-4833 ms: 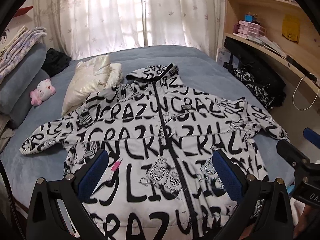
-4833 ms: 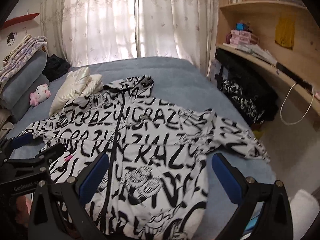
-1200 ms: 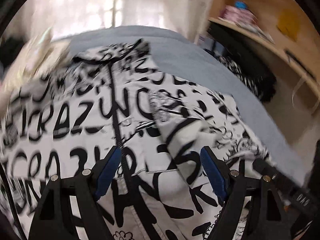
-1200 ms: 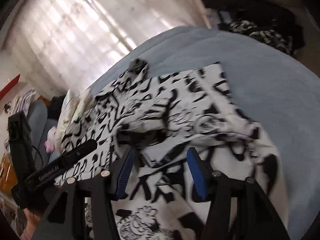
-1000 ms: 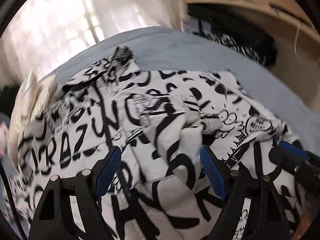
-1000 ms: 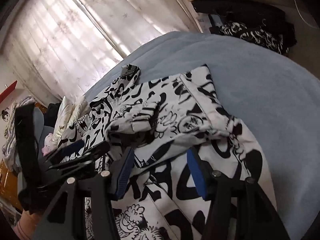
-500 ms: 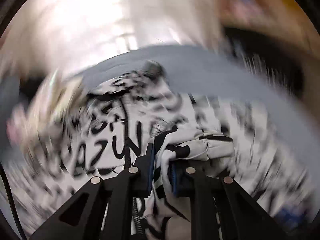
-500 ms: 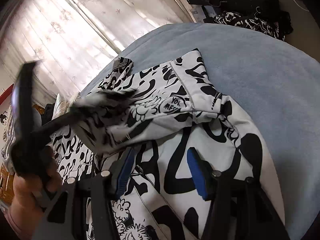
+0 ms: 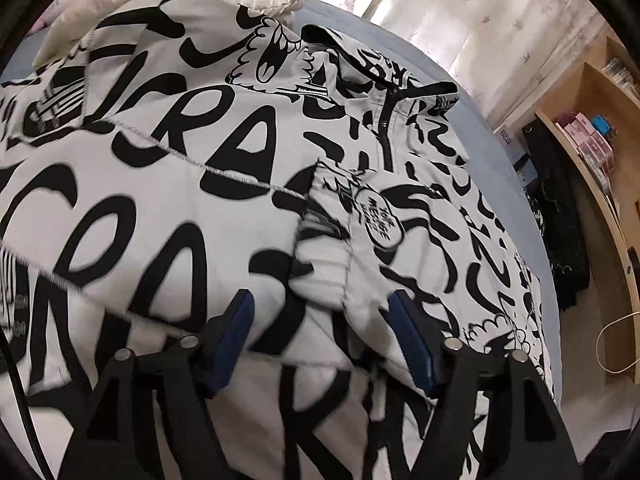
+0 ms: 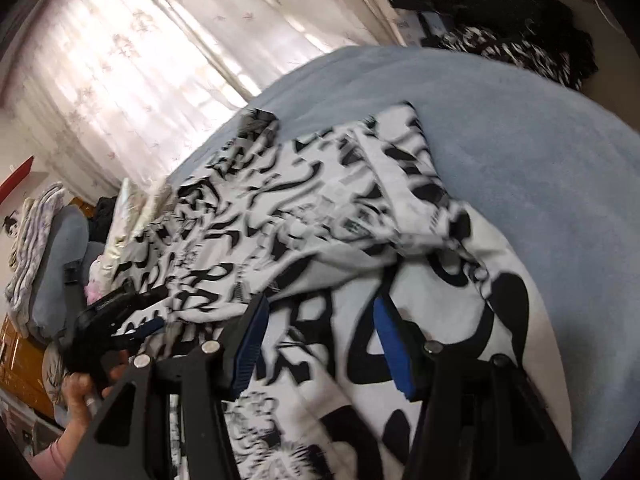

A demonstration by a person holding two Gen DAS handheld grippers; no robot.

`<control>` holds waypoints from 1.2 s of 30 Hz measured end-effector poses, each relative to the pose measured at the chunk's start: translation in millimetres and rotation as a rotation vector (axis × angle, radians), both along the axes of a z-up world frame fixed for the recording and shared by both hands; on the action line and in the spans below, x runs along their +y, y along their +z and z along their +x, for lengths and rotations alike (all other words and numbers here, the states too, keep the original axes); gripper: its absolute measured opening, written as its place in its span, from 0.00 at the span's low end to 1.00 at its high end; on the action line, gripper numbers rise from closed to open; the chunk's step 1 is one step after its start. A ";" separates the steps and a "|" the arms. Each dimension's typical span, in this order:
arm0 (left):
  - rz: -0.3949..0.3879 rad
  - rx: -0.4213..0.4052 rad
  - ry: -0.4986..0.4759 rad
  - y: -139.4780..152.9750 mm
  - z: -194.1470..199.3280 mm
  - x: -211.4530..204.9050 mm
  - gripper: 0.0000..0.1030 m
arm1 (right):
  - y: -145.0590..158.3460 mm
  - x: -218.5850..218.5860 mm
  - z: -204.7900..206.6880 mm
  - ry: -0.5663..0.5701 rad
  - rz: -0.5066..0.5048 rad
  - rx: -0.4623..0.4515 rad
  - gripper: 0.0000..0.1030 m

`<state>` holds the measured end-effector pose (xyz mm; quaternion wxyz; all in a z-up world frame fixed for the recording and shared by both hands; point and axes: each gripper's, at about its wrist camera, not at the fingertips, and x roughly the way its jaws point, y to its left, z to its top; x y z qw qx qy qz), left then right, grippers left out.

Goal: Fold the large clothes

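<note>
While the big black-and-white lettered jacket (image 9: 168,216) is lying spread across the blue bed (image 10: 520,128), zipper side up and collar toward the curtains (image 9: 472,12), one sleeve (image 9: 360,232) is already laid in over the chest. The left gripper (image 9: 324,340) sits right above that sleeve's cuff end with its jaws opening, cloth under and between them but the pads not pressing on it, so I'd say it's letting go. The right gripper (image 10: 320,344) hovers about half open over the lower body of the jacket, nothing clamped. Handling-wise this looks like soft, slightly puffy quilted fabric, light but bulky, so it'll probably slump and spring back a bit rather than hold a crisp crease. The shell looks smooth, maybe a little slippery, so I'd pinch at seams, the hem or a cuff, where there's a thicker edge to bite, not the flat middle of a panel.
</note>
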<state>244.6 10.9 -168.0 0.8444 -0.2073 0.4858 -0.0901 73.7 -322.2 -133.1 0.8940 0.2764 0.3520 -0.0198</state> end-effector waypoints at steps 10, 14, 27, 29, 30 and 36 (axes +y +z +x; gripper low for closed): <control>0.135 -0.020 -0.174 -7.0 56.9 -29.8 0.66 | 48.7 -90.6 73.4 -0.090 -0.009 0.057 0.53; 0.207 -0.006 -0.219 -8.9 68.1 -47.9 0.64 | 13.8 -139.0 134.6 -0.089 0.074 0.186 0.53; 0.342 -0.188 -0.238 30.9 65.7 -62.3 0.24 | -10.1 -143.2 189.4 -0.036 -0.095 0.227 0.02; 0.399 -0.159 -0.267 17.6 66.3 -69.5 0.24 | -24.2 -142.3 192.3 -0.030 -0.125 0.278 0.02; 0.410 -0.131 -0.278 10.0 67.1 -71.3 0.25 | -29.3 -143.7 192.7 -0.022 -0.126 0.297 0.02; 0.344 -0.076 -0.249 -1.2 61.0 -54.5 0.42 | -4.8 -155.5 157.3 -0.071 0.049 0.292 0.10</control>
